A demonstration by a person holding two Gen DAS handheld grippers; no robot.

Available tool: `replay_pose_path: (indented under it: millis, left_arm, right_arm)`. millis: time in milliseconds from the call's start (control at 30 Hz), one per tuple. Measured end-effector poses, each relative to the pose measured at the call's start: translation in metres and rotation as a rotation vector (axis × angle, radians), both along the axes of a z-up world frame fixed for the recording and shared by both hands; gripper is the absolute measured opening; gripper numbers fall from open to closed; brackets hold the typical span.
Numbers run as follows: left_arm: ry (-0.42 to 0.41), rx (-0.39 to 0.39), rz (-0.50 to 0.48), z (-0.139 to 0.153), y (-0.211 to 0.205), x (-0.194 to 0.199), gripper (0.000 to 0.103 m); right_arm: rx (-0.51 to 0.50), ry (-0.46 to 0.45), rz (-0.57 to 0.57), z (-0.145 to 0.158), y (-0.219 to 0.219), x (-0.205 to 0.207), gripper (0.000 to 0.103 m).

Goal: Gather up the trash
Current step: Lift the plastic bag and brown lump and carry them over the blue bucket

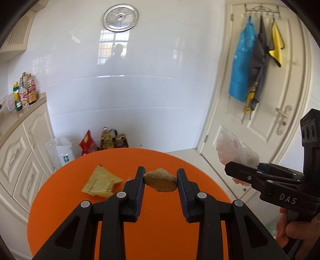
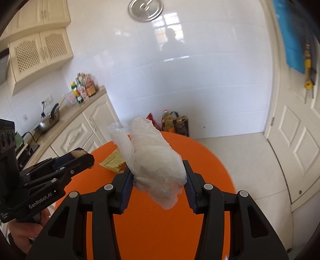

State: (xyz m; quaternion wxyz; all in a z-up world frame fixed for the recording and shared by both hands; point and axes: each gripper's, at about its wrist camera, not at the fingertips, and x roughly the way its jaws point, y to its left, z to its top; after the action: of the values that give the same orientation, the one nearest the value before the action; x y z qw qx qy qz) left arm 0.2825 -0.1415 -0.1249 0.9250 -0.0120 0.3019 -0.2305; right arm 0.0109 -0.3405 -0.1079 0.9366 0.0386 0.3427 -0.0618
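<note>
Round orange worktop (image 1: 160, 230), near. Cream cabinets (image 1: 18, 160) stood left, bottles (image 1: 25, 90) grouped on their counter, a pan (image 2: 49, 120) further along it. Oil bottles (image 1: 108, 140) and a red bag (image 1: 88, 143) sat on the floor by the far wall. Metal disc (image 1: 120, 18) hung high. Aprons (image 1: 250, 66) and a yellow cloth (image 1: 277, 46) hung on the door (image 1: 266, 130), right.

A brown, fibrous husk-like lump (image 1: 160, 182) hung clear above the round orange table. A crumpled clear plastic bag (image 2: 158, 166) was aloft too; a creased yellow wrapper (image 1: 101, 183) lay flat on the table.
</note>
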Motion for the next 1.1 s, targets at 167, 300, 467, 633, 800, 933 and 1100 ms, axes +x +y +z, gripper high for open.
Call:
replay_pose_path:
  millis: [167,300,467,633,800,933,1100]
  left_arm:
    - [-0.018,-0.034,-0.075,0.011,-0.027,-0.032,0.028]
    - [-0.018,-0.061,-0.153,0.017,-0.048,-0.05,0.028]
    - [-0.007,-0.076,-0.266,0.018,-0.082,-0.063,0.028]
    - [0.039,-0.067,-0.388,0.008,-0.124,-0.072,0.028]
    - [0.125,-0.03,-0.486,-0.02,-0.163,-0.073,0.028]
    - [0.193,0.026,-0.545,-0.048,-0.192,-0.081,0.028]
    - [0.264,0.126,-0.608,-0.079,-0.231,-0.081,0.028]
  right_arm:
    - [-0.019,-0.055,-0.069,0.024,-0.023,-0.052,0.046]
    - [-0.029,-0.088,-0.135,0.037,-0.044,-0.091,0.046]
    - [-0.035,-0.103,-0.248,0.044,-0.084,-0.141,0.046]
    - [-0.035,-0.089,-0.359,0.041,-0.124,-0.181,0.046]
    - [-0.007,-0.042,-0.472,0.018,-0.17,-0.214,0.046]
    - [0.044,0.011,-0.552,-0.011,-0.209,-0.23,0.046]
    - [0.122,0.082,-0.633,-0.055,-0.255,-0.243,0.046]
